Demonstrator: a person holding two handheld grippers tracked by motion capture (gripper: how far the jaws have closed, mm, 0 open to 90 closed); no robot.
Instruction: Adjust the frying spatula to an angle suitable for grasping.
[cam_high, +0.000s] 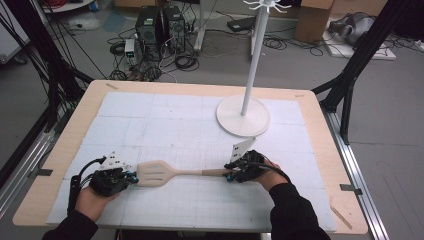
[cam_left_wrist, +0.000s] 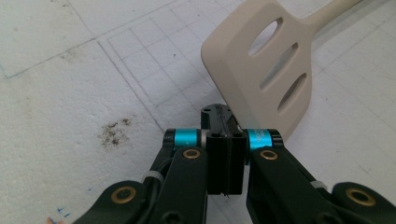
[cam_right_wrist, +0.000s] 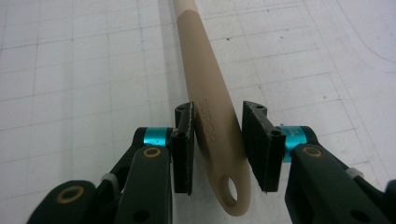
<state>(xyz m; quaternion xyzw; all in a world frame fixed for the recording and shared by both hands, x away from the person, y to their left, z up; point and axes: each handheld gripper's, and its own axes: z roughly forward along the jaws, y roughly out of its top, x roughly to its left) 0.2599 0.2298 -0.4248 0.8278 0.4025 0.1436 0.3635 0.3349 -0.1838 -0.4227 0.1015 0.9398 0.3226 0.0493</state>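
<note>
Your right gripper straddles the spatula handle with its jaws parted, not clamping it. Your left gripper is clenched on nothing, just beside the slotted blade.

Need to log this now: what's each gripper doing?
Left gripper: shut, holding nothing, beside the spatula blade.
Right gripper: open, astride the spatula handle.

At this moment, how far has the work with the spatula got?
Early. The spatula lies flat on the table. The right gripper has its jaws open around the handle end, one jaw touching or nearly so, not clamped. The left gripper is shut beside the blade, holding nothing. Gripping and lifting remain, possibly toward the white stand.
</note>
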